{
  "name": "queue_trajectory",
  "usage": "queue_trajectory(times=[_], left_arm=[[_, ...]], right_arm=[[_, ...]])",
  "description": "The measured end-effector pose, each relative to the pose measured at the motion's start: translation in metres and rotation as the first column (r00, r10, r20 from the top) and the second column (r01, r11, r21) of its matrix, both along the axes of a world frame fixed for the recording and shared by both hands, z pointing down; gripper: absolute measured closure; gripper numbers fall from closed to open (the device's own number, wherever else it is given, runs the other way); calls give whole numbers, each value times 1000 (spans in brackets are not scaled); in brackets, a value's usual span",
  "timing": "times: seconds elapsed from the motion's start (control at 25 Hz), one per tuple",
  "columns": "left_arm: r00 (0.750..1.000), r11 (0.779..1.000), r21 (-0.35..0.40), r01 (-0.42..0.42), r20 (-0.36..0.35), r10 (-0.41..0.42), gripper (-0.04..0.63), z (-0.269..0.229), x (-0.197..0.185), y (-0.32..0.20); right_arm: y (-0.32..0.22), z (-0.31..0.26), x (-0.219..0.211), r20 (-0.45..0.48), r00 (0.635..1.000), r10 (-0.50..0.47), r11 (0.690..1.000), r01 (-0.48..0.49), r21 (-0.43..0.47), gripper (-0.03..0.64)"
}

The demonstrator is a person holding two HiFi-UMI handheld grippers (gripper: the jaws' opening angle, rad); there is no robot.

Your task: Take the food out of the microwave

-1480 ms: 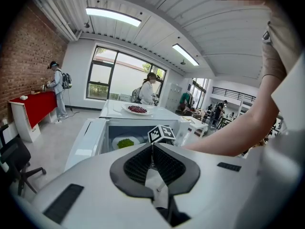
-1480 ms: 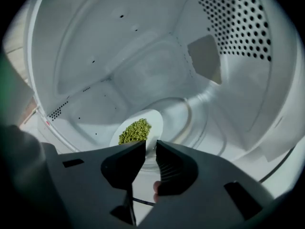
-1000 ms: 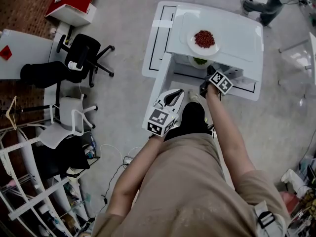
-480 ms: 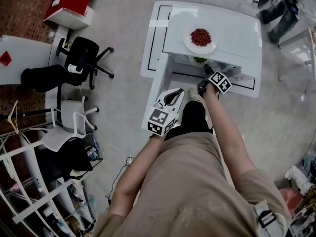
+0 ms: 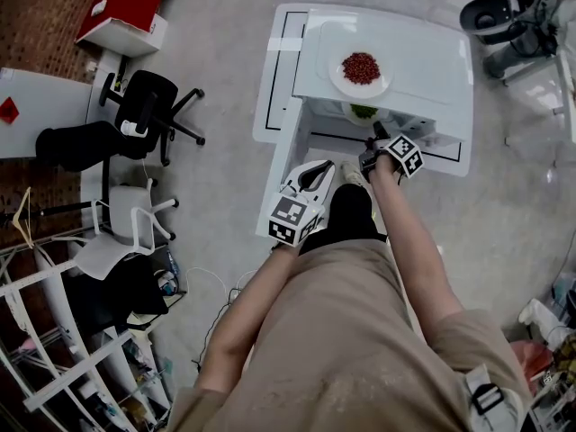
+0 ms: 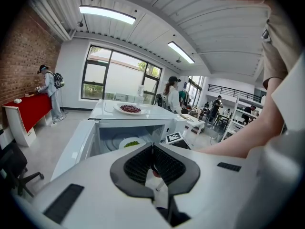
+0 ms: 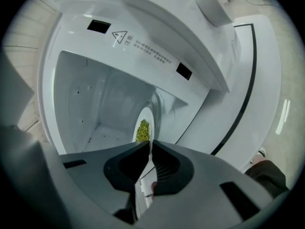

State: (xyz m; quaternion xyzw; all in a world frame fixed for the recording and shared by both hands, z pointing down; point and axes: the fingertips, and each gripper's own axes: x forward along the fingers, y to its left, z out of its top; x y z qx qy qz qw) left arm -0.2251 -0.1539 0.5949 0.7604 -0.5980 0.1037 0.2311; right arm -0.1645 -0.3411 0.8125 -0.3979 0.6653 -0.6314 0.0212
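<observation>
A white microwave (image 5: 405, 57) stands on a white table with its door (image 5: 290, 142) swung open to the left. Inside lies a white plate of green food (image 5: 364, 112) (image 7: 142, 130) (image 6: 131, 143). My right gripper (image 5: 375, 140) (image 7: 150, 143) is at the oven's mouth, jaws shut on the near rim of that plate. A second plate with red food (image 5: 360, 68) (image 6: 129, 109) rests on top of the microwave. My left gripper (image 5: 316, 176) (image 6: 152, 149) hangs back by the door's near end, shut, with nothing in it.
The open door stands just left of my left gripper. Office chairs (image 5: 148, 106) and a red-topped counter (image 5: 126, 3) stand on the floor at the left. Several people (image 6: 171, 97) stand at desks behind the microwave.
The right gripper has stayed at the oven's mouth and rolled a little about its own axis. The left gripper has not moved. The person at the far right has left the head view.
</observation>
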Motion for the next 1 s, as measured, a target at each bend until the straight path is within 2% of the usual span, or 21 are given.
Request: queue_trajectory(times=[0.12, 0.16, 0.2, 0.24, 0.36, 0.4, 0.48, 0.52, 0.68, 0.88, 1.0], left_arm=[[1000, 1000, 2, -5, 2, 5, 586, -2, 0, -1], [1000, 1000, 3, -6, 2, 6, 586, -2, 1, -1], [1000, 1000, 3, -7, 2, 7, 586, -3, 1, -1], [1000, 1000, 3, -8, 2, 8, 586, -4, 2, 0], [1000, 1000, 0, -12, 4, 12, 586, -3, 3, 0], [1000, 1000, 0, -13, 5, 13, 586, -2, 3, 0], [1000, 1000, 0, -14, 6, 14, 586, -2, 3, 1], [1000, 1000, 0, -14, 7, 14, 586, -2, 3, 2], [1000, 1000, 10, -12, 9, 12, 586, -2, 3, 3], [1000, 999, 47, -5, -1, 5, 586, -10, 5, 6], [1000, 997, 71, -1, -15, 2, 586, -16, 8, 11]], right_arm=[[4, 2, 0, -7, 1000, -4, 1000, 4, 18, 587], [4, 2, 0, -3, 1000, -3, 1000, 3, 17, 555], [5, 3, -1, 7, 1000, -1, 1000, 1, 10, 481], [5, 3, -3, 20, 1000, 3, 1000, -3, 0, 459], [2, 8, -9, 28, 1000, 14, 1000, -13, -26, 459], [0, 10, -10, 28, 999, 19, 999, -18, -33, 460], [-1, 10, -12, 62, 997, 35, 998, -32, -48, 555], [-1, 8, -13, 98, 994, 47, 997, -42, -60, 577], [5, 2, -13, 215, 974, 68, 994, -49, -96, 597], [27, -15, 6, 234, 972, 20, 996, 0, -88, 597], [44, -40, 21, 233, 972, -42, 997, 56, -56, 597]])
